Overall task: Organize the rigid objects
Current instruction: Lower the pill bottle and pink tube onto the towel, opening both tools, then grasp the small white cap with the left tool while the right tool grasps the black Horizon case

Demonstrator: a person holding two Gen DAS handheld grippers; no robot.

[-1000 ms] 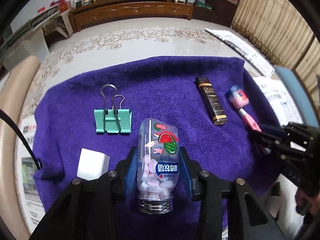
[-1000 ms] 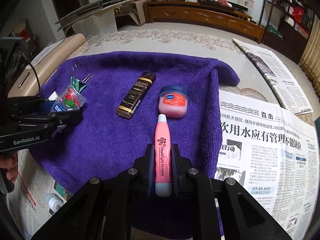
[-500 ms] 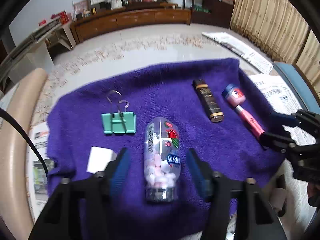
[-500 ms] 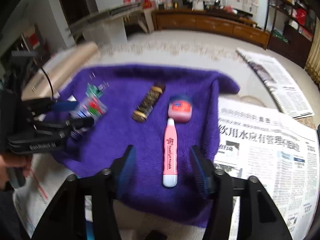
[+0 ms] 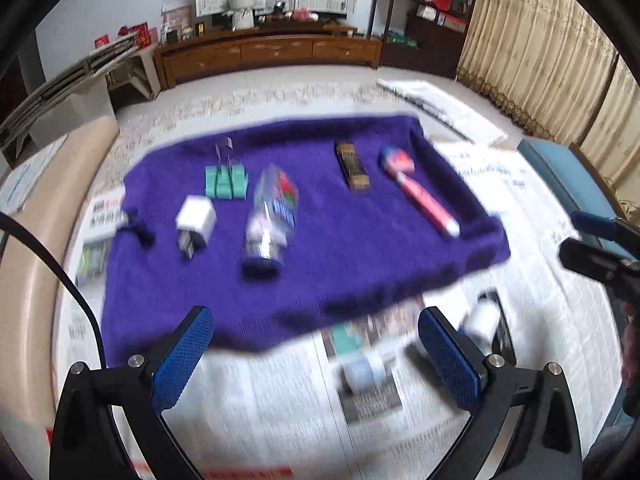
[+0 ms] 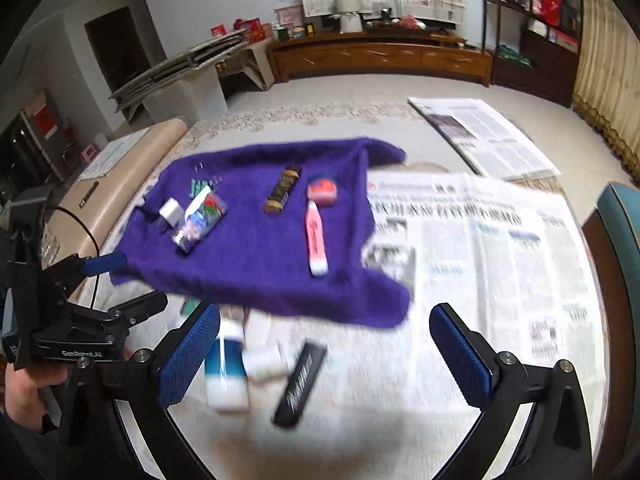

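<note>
Long wooden sideboard (image 5: 276,50) against wall; beige curtains (image 5: 536,60) right.

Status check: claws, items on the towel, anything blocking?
Both claws open, empty. Candy bottle and pink tube lying on purple towel. Nothing blocking.

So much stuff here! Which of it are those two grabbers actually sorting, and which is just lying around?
Being sorted, on the purple towel:
green clip
white charger
candy bottle
brown tube
small jar
pink pen

Possibly next, off the towel:
blue-and-white bottle
black bar

Just lying about:
newspapers
wooden cabinet
</note>
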